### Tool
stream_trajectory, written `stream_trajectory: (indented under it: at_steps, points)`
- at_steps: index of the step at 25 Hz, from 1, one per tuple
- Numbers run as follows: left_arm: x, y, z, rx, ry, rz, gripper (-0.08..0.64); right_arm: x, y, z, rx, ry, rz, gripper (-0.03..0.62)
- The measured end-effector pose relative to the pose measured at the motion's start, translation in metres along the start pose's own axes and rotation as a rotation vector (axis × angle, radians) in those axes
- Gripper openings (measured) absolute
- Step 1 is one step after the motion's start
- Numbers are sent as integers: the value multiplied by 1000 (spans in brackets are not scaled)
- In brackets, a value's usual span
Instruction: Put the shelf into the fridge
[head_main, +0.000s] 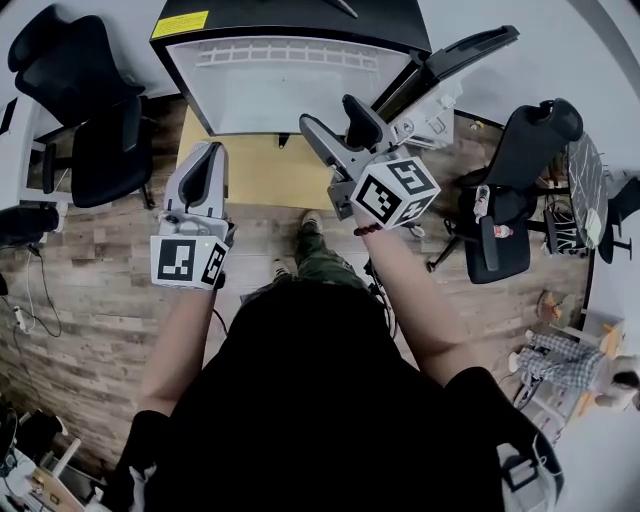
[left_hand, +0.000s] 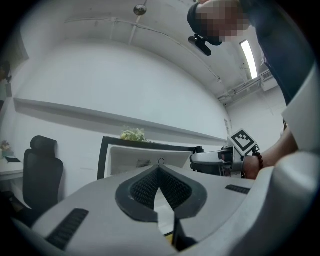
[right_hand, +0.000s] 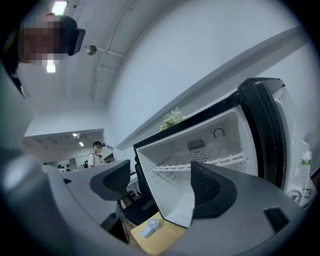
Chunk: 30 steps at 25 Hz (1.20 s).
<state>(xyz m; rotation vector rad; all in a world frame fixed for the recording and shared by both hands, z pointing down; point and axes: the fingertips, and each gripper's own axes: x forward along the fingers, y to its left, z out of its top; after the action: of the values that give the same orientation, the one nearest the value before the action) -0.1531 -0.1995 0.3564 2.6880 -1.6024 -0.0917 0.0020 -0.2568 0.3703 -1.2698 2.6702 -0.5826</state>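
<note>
The left arm and right arm are stretched forward. The left gripper, at ten o'clock, is pointed toward twelve, jaws pressed together, empty. The right gripper, at one o'clock, is angled toward eleven, jaws spread, nothing between.

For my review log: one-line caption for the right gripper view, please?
Right gripper, jaws apart and empty, faces the open fridge, a white wire shelf seated inside.

Fridge: liner smooth white plastic, casing glossy black. Shelf: white bars, smooth. Left gripper, right gripper: matt grey plastic shells; pads black, ribbed. Floor: grained wood planks, matt. Tabletop: smooth, pale wood look.
</note>
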Motion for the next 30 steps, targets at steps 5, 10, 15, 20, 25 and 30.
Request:
stream_trajectory:
  at_steps: [5, 10, 15, 20, 25, 30]
  points:
    - [9, 2, -6, -5, 16, 8, 18, 17, -15, -5, 73, 3, -7, 376]
    - [13, 5, -8, -6, 27, 14, 18, 34, -29, -9, 222, -10, -12, 374]
    - [16, 7, -12, -4, 38, 22, 18, 48, -43, -18, 355, -15, -23, 368]
    - [20, 3, -16, -9, 47, 21, 18, 62, -57, -27, 506, -21, -19, 344]
    - [28, 1, -19, -16, 47, 18, 18, 79, -74, -42, 664, -19, -26, 344]
    - [32, 0, -21, -20, 54, 24, 18, 96, -87, -42, 794, -44, -23, 343]
